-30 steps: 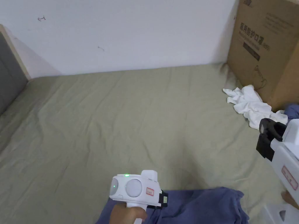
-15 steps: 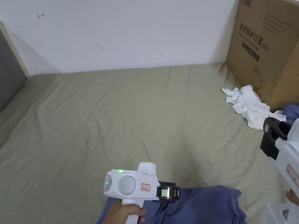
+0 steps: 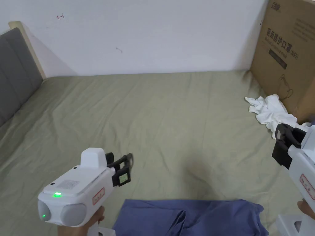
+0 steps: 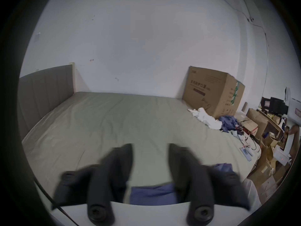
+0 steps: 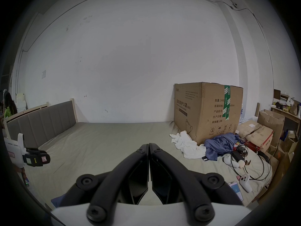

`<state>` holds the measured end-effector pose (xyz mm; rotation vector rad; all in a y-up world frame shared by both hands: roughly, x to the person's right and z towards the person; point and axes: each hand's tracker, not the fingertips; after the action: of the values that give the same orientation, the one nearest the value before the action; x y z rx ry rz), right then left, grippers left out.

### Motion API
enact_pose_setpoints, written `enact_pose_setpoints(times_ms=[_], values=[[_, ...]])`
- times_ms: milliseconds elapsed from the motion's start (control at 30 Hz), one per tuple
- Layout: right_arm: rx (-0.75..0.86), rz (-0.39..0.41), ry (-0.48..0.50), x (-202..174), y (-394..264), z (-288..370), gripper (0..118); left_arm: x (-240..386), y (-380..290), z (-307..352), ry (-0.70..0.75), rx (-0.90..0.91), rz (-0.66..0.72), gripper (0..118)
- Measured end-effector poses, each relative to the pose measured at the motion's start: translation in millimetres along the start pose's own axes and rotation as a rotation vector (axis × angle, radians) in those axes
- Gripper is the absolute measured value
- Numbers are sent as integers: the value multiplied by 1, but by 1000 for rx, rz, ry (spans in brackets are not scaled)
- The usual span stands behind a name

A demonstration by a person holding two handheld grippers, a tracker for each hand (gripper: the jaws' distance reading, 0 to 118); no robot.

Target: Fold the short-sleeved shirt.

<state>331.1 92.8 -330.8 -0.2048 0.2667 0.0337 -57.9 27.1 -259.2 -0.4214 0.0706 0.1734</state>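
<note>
A blue short-sleeved shirt (image 3: 197, 216) lies crumpled on the olive bed sheet (image 3: 153, 116) at the near edge; one fold runs down its middle. My left gripper (image 3: 128, 161) hovers above the sheet, just left of the shirt and clear of it. It points toward the far wall. In the left gripper view its jaws (image 4: 150, 148) stand open, with bare sheet and a strip of the shirt (image 4: 153, 193) between them. My right gripper (image 3: 280, 135) is held at the right edge, away from the shirt. Its jaws (image 5: 149, 145) are shut together with nothing in them.
A large cardboard box (image 3: 289, 52) stands at the back right of the bed, with a crumpled white cloth (image 3: 272, 112) at its foot. Beside them lie another blue garment (image 5: 223, 141), cables and a phone (image 5: 236, 190). A grey headboard (image 3: 15, 83) bounds the left.
My left gripper has swung left off the blue shirt and turned from pointing right to pointing at the far wall. The head camera has panned left. The right gripper has hardly moved.
</note>
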Motion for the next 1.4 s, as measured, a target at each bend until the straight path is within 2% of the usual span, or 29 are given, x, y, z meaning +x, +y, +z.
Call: enact_pose_setpoints(times_ms=[33, 67, 200, 300, 367, 800, 1067, 1200, 1267, 1400], values=[[-1, -1, 2, 0, 0, 0, 0, -7, -4, 0, -9, -15, 15, 25], [-3, -2, 2, 0, -1, 0, 0, -14, -9, -1, -12, -39, 44, 1], [-11, -1, 1, 0, -3, -1, 0, -24, -34, 0, 65, -53, 26, 0], [-14, 3, 0, 1, -4, 0, 0, -33, -48, 1, 58, -47, 83, 0], [-14, 2, -1, 1, -4, -1, 0, -33, -58, -4, 80, -71, 74, 0], [-55, -10, -26, 16, -15, 0, 0, 17, -161, -49, 6, -419, 23, 0], [-61, -7, -50, 26, -15, 1, 0, 54, -164, -78, 0, -452, 4, 0], [-61, -13, -54, 28, -16, 1, 0, 69, -159, -88, -11, -450, 41, 0], [-63, -12, -53, 28, -16, 1, 0, 78, -159, -91, -77, -459, 64, 0], [-66, -8, -51, 27, -16, 1, 0, 99, -165, -100, -61, -479, -6, 0]])
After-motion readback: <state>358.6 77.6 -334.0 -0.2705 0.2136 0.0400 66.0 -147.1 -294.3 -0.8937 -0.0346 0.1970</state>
